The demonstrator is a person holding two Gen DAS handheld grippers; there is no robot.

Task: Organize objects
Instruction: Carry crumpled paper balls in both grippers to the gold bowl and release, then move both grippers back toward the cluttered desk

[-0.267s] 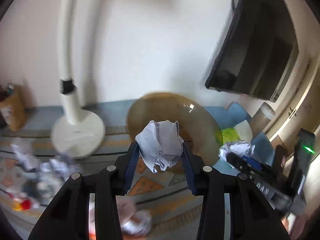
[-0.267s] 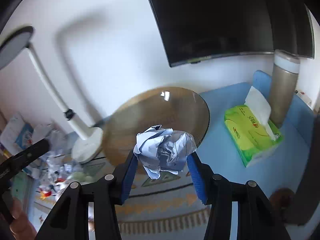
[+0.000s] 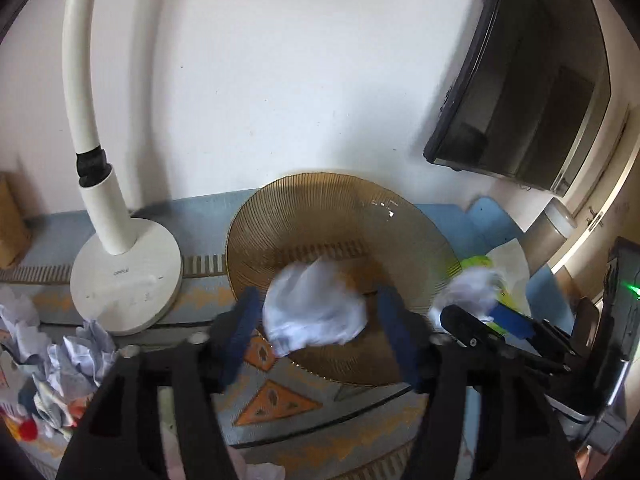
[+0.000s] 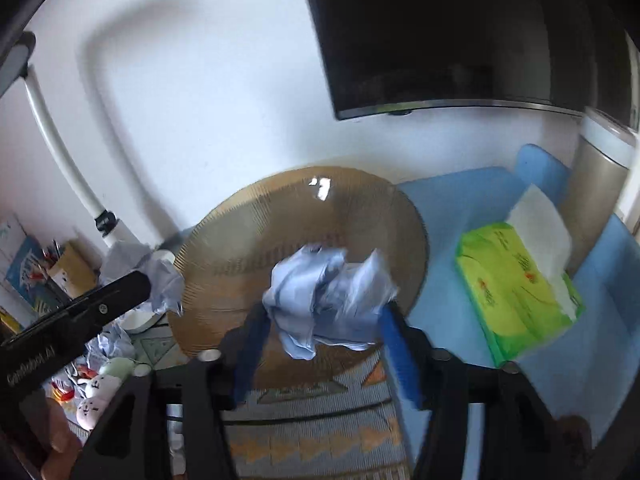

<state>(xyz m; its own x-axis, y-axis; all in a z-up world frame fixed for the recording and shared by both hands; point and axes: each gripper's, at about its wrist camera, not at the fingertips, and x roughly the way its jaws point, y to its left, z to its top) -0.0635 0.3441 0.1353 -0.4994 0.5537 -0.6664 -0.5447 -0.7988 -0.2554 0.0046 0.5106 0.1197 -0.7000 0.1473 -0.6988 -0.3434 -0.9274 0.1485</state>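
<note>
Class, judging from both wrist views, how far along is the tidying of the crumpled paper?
Done: little, since no paper rests on the amber plate yet. In hand: the left gripper, jaws apart, has a blurred paper ball over the plate; the right gripper carries a second ball. Left: more crumpled papers beside the lamp base.

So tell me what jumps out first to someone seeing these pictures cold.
A crumpled paper ball hangs between the pads of the left gripper, and a second paper wad sits in the right gripper, both blurred. Behind them lies a big ribbed amber glass plate by the wall. A white lamp base stands left of it, a green tissue box to its right.
</note>
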